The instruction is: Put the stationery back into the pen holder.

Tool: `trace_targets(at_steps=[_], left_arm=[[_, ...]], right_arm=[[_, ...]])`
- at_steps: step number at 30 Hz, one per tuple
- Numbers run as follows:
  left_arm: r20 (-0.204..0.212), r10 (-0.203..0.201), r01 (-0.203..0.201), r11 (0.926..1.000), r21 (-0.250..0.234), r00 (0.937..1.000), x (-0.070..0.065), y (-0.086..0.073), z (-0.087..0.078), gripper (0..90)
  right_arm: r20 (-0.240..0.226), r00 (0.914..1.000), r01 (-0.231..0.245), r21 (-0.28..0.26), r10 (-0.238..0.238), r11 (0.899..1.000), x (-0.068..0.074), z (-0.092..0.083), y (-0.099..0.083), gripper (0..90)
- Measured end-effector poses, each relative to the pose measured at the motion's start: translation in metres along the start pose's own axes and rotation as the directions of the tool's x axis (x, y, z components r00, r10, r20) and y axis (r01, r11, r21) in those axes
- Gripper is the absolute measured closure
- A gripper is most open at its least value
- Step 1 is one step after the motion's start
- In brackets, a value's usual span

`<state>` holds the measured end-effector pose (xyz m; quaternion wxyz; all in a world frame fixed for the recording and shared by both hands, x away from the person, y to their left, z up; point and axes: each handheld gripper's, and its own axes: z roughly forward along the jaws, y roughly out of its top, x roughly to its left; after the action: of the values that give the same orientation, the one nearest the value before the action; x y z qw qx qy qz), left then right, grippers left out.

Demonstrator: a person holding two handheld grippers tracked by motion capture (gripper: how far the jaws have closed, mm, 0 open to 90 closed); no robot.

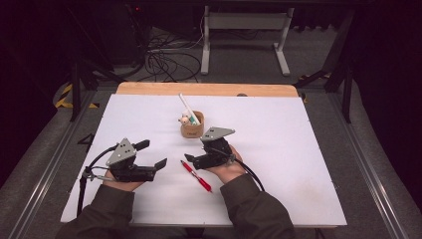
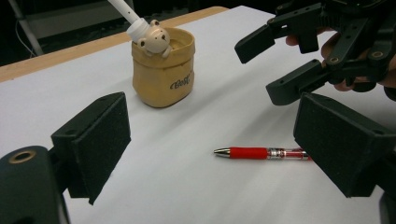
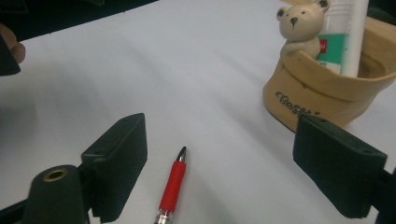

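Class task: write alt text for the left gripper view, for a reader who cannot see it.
A red pen lies on a white table between the left tool's two open black jaws. Behind it stands a tan pen holder with a small bear figure on its rim; the right tool, also open, hovers at upper right.

I see both forearms in dark olive long sleeves (image 1: 256, 206). Left gripper (image 1: 152, 158) is matte black with a grey three-cornered plate (image 1: 122, 151) on top and a black cable (image 1: 83, 186) trailing (looped near side). Right gripper (image 1: 188, 158) has the same build; its square pads (image 3: 122, 158) look felt-faced, with a brass-rimmed hole (image 3: 55, 175) by one.
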<state>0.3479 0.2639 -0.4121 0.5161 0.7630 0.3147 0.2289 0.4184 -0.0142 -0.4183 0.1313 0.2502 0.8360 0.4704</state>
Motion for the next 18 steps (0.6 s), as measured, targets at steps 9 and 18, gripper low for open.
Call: trace_targets(at_steps=[9,18], left_arm=[[0.003,-0.007,0.007,0.9999,0.012,1.0000,0.000,0.000,0.001,9.3],[-0.010,-0.014,0.014,0.9999,0.006,0.9999,0.000,-0.001,0.001,9.2]], right_arm=[[0.011,0.9996,-0.025,0.051,0.025,0.998,0.007,0.008,0.000,18.5],[0.039,0.9992,-0.006,0.109,0.002,0.994,0.016,0.019,-0.001,20.6]])
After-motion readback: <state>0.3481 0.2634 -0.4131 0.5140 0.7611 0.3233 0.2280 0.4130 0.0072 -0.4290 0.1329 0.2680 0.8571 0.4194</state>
